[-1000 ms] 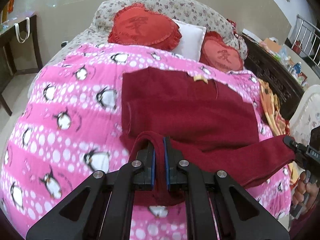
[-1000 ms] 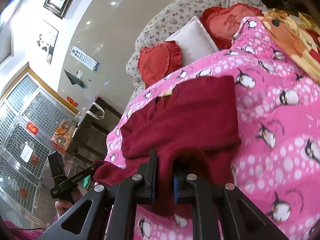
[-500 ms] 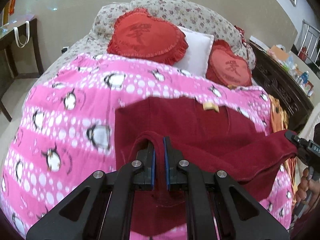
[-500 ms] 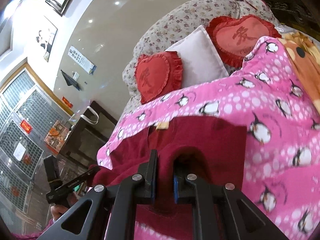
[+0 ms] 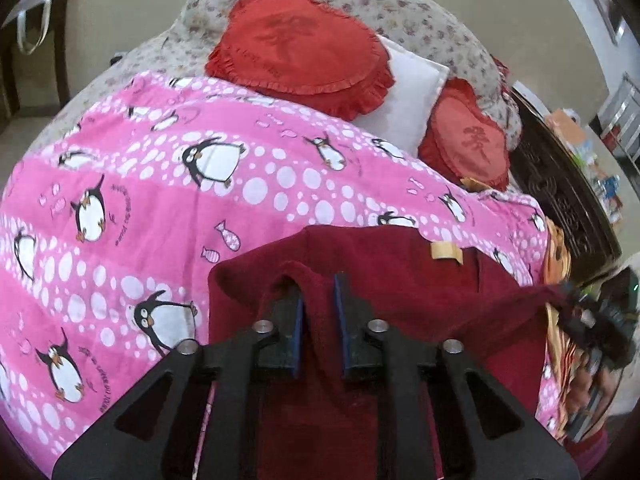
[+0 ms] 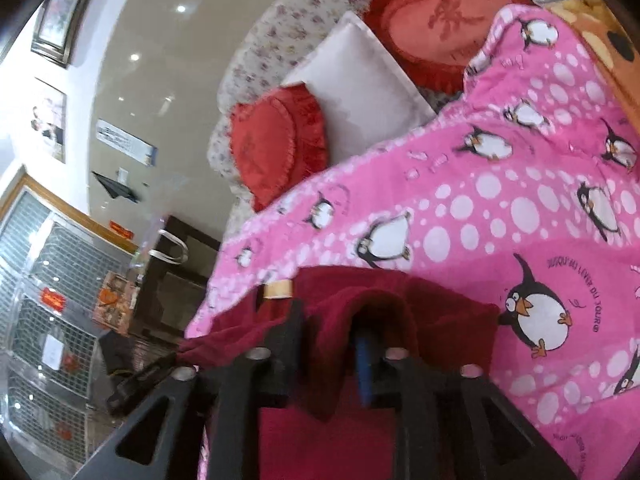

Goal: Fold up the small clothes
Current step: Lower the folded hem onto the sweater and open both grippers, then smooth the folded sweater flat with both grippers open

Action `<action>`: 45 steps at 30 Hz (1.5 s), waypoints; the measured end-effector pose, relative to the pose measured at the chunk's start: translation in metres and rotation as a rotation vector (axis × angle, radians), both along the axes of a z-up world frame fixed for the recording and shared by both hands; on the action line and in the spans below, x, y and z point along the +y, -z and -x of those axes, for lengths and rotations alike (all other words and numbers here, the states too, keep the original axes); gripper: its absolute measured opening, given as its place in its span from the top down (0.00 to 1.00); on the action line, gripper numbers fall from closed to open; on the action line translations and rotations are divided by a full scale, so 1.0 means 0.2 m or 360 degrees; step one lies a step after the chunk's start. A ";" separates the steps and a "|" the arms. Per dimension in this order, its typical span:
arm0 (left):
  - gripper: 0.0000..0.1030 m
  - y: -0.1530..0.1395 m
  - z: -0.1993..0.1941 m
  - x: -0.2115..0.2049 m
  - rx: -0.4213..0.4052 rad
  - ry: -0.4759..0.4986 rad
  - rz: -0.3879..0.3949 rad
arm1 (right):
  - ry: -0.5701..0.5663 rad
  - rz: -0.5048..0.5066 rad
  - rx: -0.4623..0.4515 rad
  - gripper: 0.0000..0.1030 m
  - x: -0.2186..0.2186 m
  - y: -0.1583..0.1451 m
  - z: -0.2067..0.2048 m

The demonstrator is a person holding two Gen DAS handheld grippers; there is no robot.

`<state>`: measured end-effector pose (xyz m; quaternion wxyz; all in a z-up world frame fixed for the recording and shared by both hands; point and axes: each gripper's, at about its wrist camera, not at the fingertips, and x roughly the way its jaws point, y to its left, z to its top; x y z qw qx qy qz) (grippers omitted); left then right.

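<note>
A dark red knit garment (image 5: pixel 400 272) lies on the pink penguin quilt (image 5: pixel 160 200), its lower part doubled up toward the tan neck label (image 5: pixel 444 250). My left gripper (image 5: pixel 318 300) hovers over the fold. Its jaws are opening, and a ridge of red cloth still stands loosely between the blue pads (image 5: pixel 297 320). In the right wrist view the garment (image 6: pixel 448 320) drapes over my right gripper (image 6: pixel 334 320), near the label (image 6: pixel 278 290). Those jaws are opening too, standing wider, with slack cloth between them. The right gripper (image 5: pixel 580 312) appears blurred at the cloth's far corner.
Two red heart cushions (image 5: pixel 300 44) (image 5: pixel 468 144) and a white pillow (image 5: pixel 408 100) lean on the floral headboard (image 5: pixel 420 12). Dark carved wooden furniture (image 5: pixel 560 184) and an orange blanket (image 5: pixel 556 256) border the right side. A dark table (image 6: pixel 172 264) stands left of the bed.
Both grippers carried the garment's lower edge up toward the label and pillows, folding it over. Both pairs of jaws, clamped on the cloth before, have now parted.
</note>
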<state>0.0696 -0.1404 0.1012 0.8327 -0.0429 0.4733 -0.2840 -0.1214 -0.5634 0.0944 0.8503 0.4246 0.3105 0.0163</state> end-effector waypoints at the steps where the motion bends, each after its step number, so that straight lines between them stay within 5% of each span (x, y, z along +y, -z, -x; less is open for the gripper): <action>1: 0.69 -0.01 0.01 0.00 -0.0007 0.0016 0.0002 | 0.0044 -0.0001 -0.0058 0.45 -0.02 -0.04 0.04; 2: 0.62 -0.02 0.02 0.00 0.0000 0.0029 0.0015 | 0.0090 0.0003 -0.0089 0.43 -0.04 -0.06 0.07; 4: 0.33 -0.05 0.03 0.01 -0.0004 0.0019 0.0064 | 0.0173 -0.0002 -0.0156 0.43 -0.07 -0.12 0.14; 6: 0.21 -0.11 0.07 0.03 -0.0132 -0.0050 0.0089 | 0.0136 0.0018 -0.0196 0.43 -0.05 -0.18 0.18; 10: 0.21 -0.14 0.09 0.00 -0.0208 -0.0040 0.0084 | 0.0003 0.0263 -0.0181 0.45 0.15 -0.24 0.16; 13: 0.21 -0.06 0.10 -0.10 -0.0205 0.0005 -0.0041 | -0.0110 0.0424 -0.0083 0.46 0.29 -0.18 0.04; 17: 0.21 0.07 0.00 -0.16 -0.0232 -0.0103 -0.0205 | -0.0077 0.0575 0.0029 0.46 0.32 -0.06 -0.12; 20: 0.21 0.21 -0.14 -0.15 -0.0104 -0.0181 -0.0236 | 0.0011 0.0696 0.0162 0.46 0.24 0.07 -0.25; 28: 0.21 0.26 -0.19 -0.13 -0.0114 -0.0184 -0.0243 | 0.0096 0.0671 0.0207 0.48 0.12 0.15 -0.34; 38: 0.21 0.12 0.06 -0.06 -0.0246 -0.0133 -0.0335 | -0.0015 0.0697 0.0165 0.42 0.40 -0.03 0.06; 45: 0.21 0.11 0.21 0.01 -0.0204 -0.0125 -0.0338 | 0.0022 0.0760 0.0376 0.42 0.40 0.12 0.08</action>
